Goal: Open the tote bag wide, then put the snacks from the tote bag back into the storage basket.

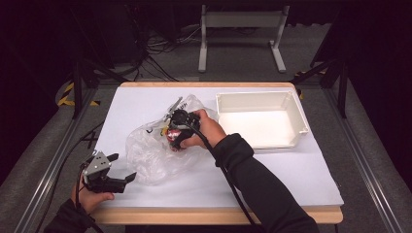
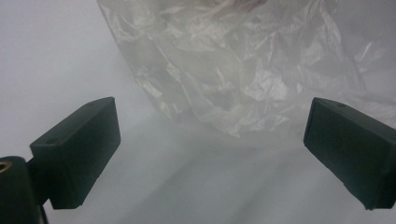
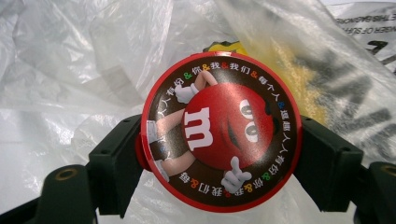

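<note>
Crinkled clear plastic bag [image 1: 155,150], glossy red round container [image 3: 219,133], smooth white plastic bin [image 1: 262,103], wooden table edge [image 1: 214,215]

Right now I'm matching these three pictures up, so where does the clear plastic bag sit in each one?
High view: the clear plastic bag lies crumpled mid-table, left of the white bin.
Left gripper view: it spreads across the top, beyond the open jaws of the left gripper.
Right gripper view: it lies behind the round red candy tin that the right gripper clamps.
Shared landmark: the bag's crinkled film.
</note>
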`<state>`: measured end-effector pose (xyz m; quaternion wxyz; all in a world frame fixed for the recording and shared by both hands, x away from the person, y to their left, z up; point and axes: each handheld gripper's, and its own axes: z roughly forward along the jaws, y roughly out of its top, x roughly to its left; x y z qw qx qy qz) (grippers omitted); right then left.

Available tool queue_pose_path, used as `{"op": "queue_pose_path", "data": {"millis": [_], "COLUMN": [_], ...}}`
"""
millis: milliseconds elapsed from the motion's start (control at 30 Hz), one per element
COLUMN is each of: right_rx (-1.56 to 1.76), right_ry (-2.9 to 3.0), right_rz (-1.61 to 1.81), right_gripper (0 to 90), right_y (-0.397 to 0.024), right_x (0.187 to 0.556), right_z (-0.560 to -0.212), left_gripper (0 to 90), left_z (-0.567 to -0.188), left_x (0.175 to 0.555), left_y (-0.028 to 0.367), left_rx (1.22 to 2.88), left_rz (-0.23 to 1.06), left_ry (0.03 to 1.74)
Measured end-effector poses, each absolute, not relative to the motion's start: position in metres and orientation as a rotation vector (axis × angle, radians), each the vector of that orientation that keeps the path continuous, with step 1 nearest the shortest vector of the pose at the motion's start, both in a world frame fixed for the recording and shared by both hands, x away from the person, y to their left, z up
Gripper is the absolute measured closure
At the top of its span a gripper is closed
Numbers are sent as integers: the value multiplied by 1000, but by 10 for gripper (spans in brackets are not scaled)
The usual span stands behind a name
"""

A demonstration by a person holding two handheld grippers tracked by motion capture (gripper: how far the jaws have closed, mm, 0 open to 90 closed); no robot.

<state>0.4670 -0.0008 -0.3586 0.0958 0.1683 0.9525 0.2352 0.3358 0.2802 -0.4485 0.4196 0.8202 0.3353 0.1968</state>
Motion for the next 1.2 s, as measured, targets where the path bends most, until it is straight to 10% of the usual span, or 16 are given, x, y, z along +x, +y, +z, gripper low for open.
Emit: {"op": "queue_pose_path", "data": {"millis": [1200], "right_rx": [445], "right_ry": [2789], "right_rz": [761], "right_gripper": [235], "right_y": [-13], "right_x": [449], "right_z": [-327], "left_gripper": [60], "left_z": [-455], "left_x": [346], "left_y": [276], "left_rx": [2075], "left_rz": [474], "left_ry": [842]}}
